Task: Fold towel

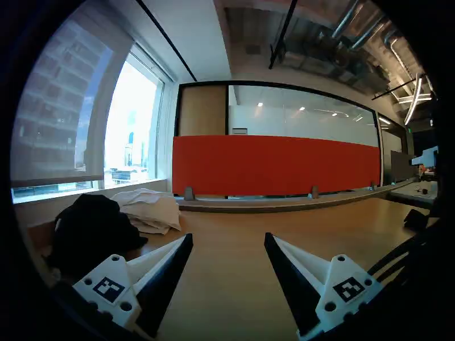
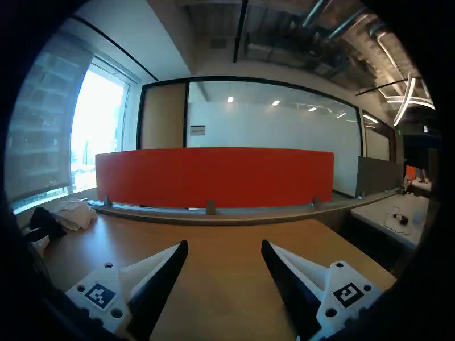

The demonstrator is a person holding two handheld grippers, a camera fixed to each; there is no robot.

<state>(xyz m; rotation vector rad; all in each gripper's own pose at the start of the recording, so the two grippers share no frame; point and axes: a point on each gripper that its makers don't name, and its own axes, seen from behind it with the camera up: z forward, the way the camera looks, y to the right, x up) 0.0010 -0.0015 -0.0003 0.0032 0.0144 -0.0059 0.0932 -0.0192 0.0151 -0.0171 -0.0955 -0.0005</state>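
Note:
A heap of cream towels (image 1: 149, 209) lies at the far left of the wooden desk (image 1: 239, 267), beside a black cloth bundle (image 1: 91, 230). My left gripper (image 1: 228, 241) hovers low over the desk, open, with nothing between its fingers; the towels are ahead and to its left. In the right gripper view the same cream heap (image 2: 74, 215) and the black bundle (image 2: 44, 221) are small at the far left. My right gripper (image 2: 223, 246) is open too, empty, above bare wood (image 2: 227, 273).
An orange divider panel (image 1: 273, 166) runs along the desk's back edge (image 2: 213, 177). Big windows (image 1: 128, 133) stand to the left. A white desk (image 2: 398, 219) with a cable lies to the right, across a gap. Black cables (image 1: 406, 250) trail at the right.

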